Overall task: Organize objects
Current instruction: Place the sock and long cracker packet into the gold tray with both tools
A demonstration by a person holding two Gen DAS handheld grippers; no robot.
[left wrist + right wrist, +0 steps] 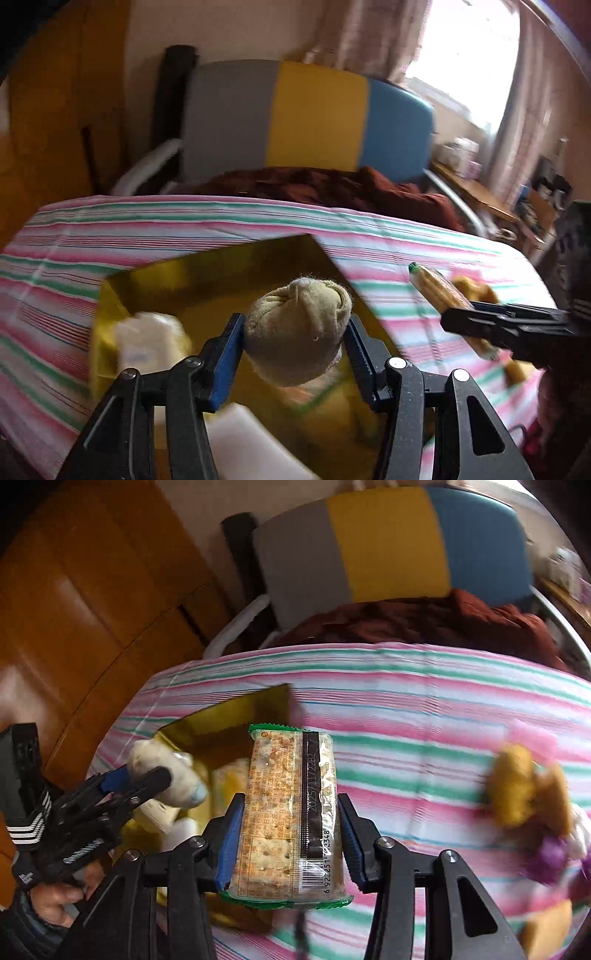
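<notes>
Glaring window (465, 74) daylight, probable motion blur, fisheye-warped dark edges.

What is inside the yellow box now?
Inside the yellow box lie pale packets and a white item. The rolled sock, held in the left gripper, hangs over it and hides much of the bottom.
</notes>
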